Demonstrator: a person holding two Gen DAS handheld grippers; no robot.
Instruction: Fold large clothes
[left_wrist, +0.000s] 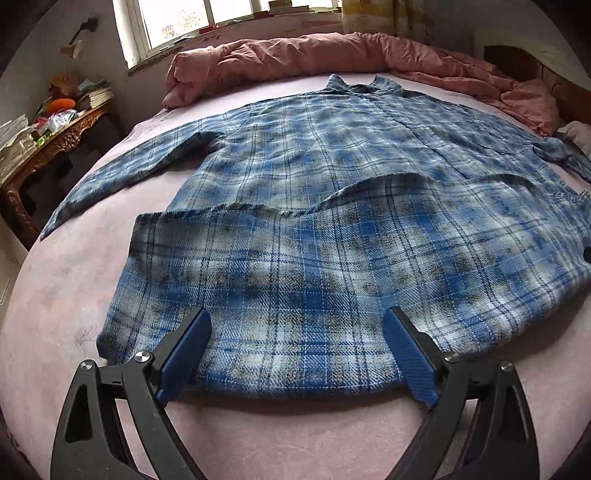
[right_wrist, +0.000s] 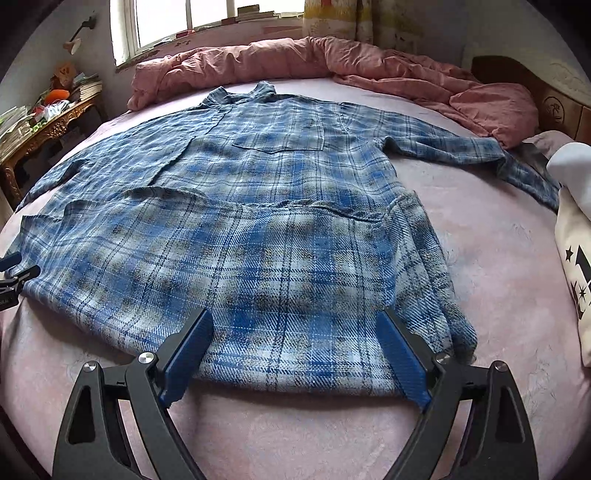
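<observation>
1. We see the plaid shirt (left_wrist: 332, 206) spread across the pink bed (left_wrist: 258, 435), hem folded up, collar toward the far edge.
2. Our left gripper (left_wrist: 297, 354) and right gripper (right_wrist: 295, 350) gape wide over the near fold, gripping nothing.

Rumpled pink duvet (left_wrist: 295, 55), cluttered gilt side table (left_wrist: 55, 136)

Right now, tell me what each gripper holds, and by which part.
Nothing. The left gripper and right gripper both stand open over the folded shirt, pads clear of the cloth.
</observation>
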